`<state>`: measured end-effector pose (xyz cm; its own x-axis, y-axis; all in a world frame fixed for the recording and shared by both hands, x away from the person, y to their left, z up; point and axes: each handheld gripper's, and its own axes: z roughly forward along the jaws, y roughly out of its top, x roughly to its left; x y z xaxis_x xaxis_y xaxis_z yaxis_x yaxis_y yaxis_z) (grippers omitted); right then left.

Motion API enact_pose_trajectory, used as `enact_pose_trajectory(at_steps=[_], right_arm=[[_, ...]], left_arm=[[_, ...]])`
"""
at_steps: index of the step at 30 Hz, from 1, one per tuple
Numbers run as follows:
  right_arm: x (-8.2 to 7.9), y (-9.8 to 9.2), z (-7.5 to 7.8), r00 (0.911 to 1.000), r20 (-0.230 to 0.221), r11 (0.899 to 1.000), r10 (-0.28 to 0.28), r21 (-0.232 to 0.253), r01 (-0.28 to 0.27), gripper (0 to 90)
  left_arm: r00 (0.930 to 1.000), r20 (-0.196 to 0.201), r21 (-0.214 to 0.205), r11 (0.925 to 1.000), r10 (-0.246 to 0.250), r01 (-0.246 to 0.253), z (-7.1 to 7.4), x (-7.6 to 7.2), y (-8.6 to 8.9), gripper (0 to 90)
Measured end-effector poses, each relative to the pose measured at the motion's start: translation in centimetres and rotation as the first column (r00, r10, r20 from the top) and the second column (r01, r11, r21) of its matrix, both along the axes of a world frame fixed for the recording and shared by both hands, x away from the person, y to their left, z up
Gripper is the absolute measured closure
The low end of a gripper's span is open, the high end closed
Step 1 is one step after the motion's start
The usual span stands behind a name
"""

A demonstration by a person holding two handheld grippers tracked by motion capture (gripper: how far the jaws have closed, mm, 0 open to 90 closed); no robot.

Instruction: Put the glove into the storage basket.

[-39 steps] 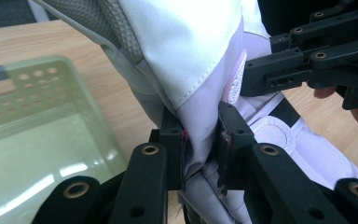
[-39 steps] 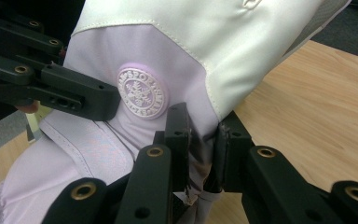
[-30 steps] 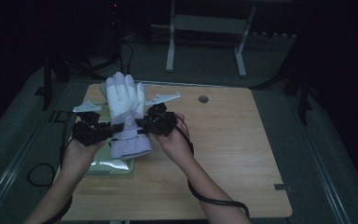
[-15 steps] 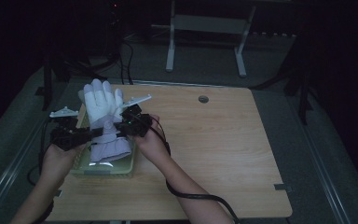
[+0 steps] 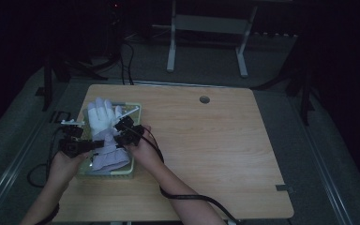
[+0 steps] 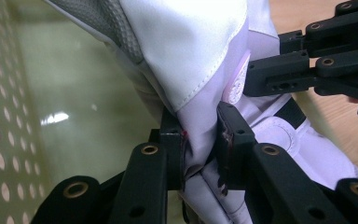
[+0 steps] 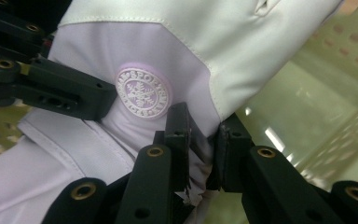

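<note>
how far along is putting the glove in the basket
Done: the white ski glove is gripped at its wrist from both sides and sits over the pale green perforated basket. In hand: the left gripper and right gripper both pinch its fabric. Left: opening both grippers and pulling back.

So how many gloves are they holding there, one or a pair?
1 that I can see: a white-and-lilac glove, pinched at its wrist by the left hand-held gripper and right hand-held gripper, above the green basket. A second could be hidden beneath.

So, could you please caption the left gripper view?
Left gripper pinching a white glove above a green tray.
</note>
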<state>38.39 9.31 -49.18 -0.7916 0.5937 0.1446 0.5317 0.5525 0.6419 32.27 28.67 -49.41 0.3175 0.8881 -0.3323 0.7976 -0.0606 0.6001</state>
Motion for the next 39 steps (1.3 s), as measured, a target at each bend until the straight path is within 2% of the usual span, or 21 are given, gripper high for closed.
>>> enact_pose_trajectory(at_steps=[5,9,11,12,13,14,17,19,20,22,26,27,28,30,31,32,35,36,37,38,39], right_arm=[[0.2,0.7,-1.4,0.9998,-0.016,0.999,-0.013,-0.038,0.013,77.5],[0.2,1.5,-1.6,0.9998,0.018,0.994,-0.003,-0.107,0.005,77.5],[0.3,1.6,-1.6,0.9999,0.014,0.993,-0.004,-0.115,0.005,77.4],[0.4,1.9,-1.8,0.9999,0.014,0.992,-0.002,-0.129,0.004,77.0],[0.4,2.0,-1.9,0.9999,0.014,0.991,-0.004,-0.135,0.005,76.5],[0.4,2.1,-2.0,0.9998,0.016,0.990,-0.008,-0.143,0.010,75.6],[0.2,2.2,-2.0,0.9994,0.028,0.989,-0.019,-0.147,0.023,70.6],[0.2,2.1,-2.0,0.9991,0.037,0.989,-0.022,-0.144,0.027,67.0],[0.1,2.0,-1.9,0.9988,0.046,0.992,-0.014,-0.126,0.019,57.5],[0.0,1.8,-1.8,0.9985,0.052,0.993,-0.015,-0.117,0.021,52.6],[0.1,1.3,-1.5,0.9991,0.042,0.996,-0.010,-0.089,0.014,45.7],[0.1,1.3,-1.5,0.9991,0.042,0.996,-0.010,-0.089,0.014,45.7],[0.3,0.8,-1.2,0.9984,0.055,0.998,-0.010,-0.069,0.014,41.8],[0.4,0.4,-0.8,0.9984,0.056,1.000,-0.004,-0.025,0.006,36.9],[0.4,0.2,-0.7,0.9986,0.053,1.000,-0.004,-0.020,0.005,33.1],[0.5,0.0,-0.6,0.9990,0.040,1.000,0.022,-0.013,-0.021,26.8],[0.5,-0.3,-0.3,0.9981,0.056,1.000,0.025,-0.004,-0.024,26.3],[0.5,-0.6,-0.1,0.9978,0.060,1.000,0.028,0.011,-0.029,18.8],[0.5,-0.6,-0.1,0.9978,0.060,1.000,0.028,0.011,-0.029,18.8],[0.6,-0.9,0.1,0.9977,0.055,0.999,0.039,0.004,-0.039,17.1],[0.6,-1.1,0.1,0.9970,0.066,0.999,0.040,0.011,-0.040,16.5]], left_arm=[[0.9989,-0.045,0.037,0.9992,0.014,-0.012,-1.1,0.6,-0.3,74.9],[0.9973,-0.069,0.027,0.9993,0.026,-0.024,-1.6,0.9,-0.2,74.8],[0.9962,-0.082,0.027,0.9992,0.030,-0.028,-1.7,1.1,-0.1,74.4],[0.9937,-0.106,0.053,0.9982,0.035,-0.029,-1.8,1.3,-0.3,73.9],[0.9937,-0.106,0.053,0.9982,0.035,-0.029,-1.8,1.3,-0.3,72.9],[0.9907,-0.127,0.077,0.9963,0.048,-0.039,-1.9,1.5,-0.5,71.1],[0.9902,-0.128,0.104,0.9936,0.057,-0.043,-1.9,1.5,-0.6,66.5],[0.9912,-0.117,0.111,0.9926,0.062,-0.049,-1.9,1.5,-0.7,63.5],[0.9918,-0.110,0.116,0.9919,0.066,-0.053,-1.9,1.5,-0.9,60.0],[0.9915,-0.106,0.135,0.9890,0.075,-0.061,-1.8,1.5,-1.1,57.4],[0.9927,-0.058,0.165,0.9817,0.106,-0.095,-1.5,1.2,-1.1,45.6],[0.9927,-0.058,0.165,0.9817,0.106,-0.095,-1.5,1.2,-1.1,44.3],[0.9944,-0.033,0.149,0.9843,0.101,-0.095,-1.4,1.0,-1.0,39.9],[0.9951,-0.006,0.145,0.9847,0.099,-0.097,-1.3,0.8,-0.9,32.7],[0.9963,-0.001,0.143,0.9861,0.086,-0.085,-1.2,0.7,-1.0,28.7],[0.9972,0.005,0.142,0.9871,0.075,-0.075,-1.2,0.6,-1.0,22.6],[0.9971,0.028,0.141,0.9872,0.071,-0.074,-1.0,0.3,-1.1,16.8],[0.9950,0.068,0.133,0.9877,0.073,-0.081,-0.8,0.0,-1.2,14.4],[0.9950,0.068,0.133,0.9877,0.073,-0.081,-0.8,0.0,-1.2,14.3],[0.9910,0.112,0.127,0.9881,0.073,-0.087,-0.5,-0.3,-1.3,14.3],[0.9884,0.134,0.120,0.9889,0.072,-0.088,-0.3,-0.5,-1.3,14.3]])
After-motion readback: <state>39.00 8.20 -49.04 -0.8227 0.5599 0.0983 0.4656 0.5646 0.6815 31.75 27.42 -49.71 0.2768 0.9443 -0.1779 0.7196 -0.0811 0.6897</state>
